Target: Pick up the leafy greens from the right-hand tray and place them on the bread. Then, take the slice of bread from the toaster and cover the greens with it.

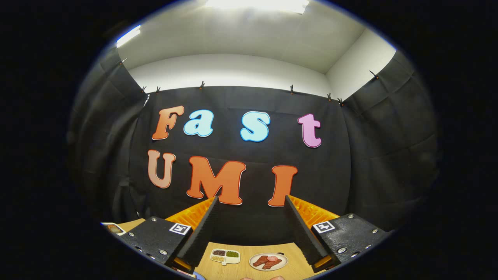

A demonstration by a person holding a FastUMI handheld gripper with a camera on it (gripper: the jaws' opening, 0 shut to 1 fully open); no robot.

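Hovering above the wooden table (249, 249), the gripper (251, 202) is held level with fingers spread wide, nothing grasped.

Between the fingers, a divided condiment tray (225, 256) and a plate of meat (268, 261) are seen; leafy greens cannot be made out.

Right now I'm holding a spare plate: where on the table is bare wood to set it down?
Bare table lies beyond the divided dish and the plate of meat, toward the booth wall, framed by the open gripper. It is crowded between the dishes, which sit close together.
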